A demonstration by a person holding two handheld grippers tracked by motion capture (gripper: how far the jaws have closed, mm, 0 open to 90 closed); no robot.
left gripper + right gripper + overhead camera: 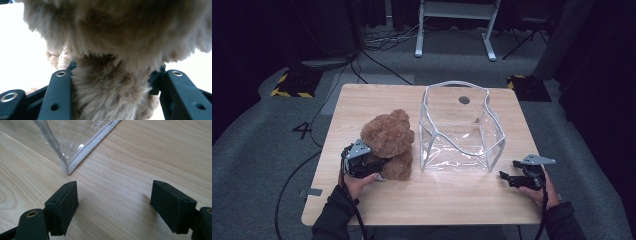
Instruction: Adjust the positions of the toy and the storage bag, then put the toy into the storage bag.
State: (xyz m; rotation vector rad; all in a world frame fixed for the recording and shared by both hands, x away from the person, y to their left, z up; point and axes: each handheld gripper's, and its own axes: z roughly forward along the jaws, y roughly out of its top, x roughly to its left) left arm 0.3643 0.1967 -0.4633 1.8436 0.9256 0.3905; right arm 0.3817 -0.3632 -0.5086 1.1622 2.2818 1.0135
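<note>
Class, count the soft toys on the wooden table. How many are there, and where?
1: a brown plush teddy bear sits at the table's left, beside the clear plastic bag, clamped in the left gripper.

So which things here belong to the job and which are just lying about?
Part of the job:
- teddy bear, clamped by the left gripper
- clear bag, open, beside the bear
- right gripper, jaws open, near the bag's corner

Just there:
- table
- dark disc behind the bag
- floor cables
</note>
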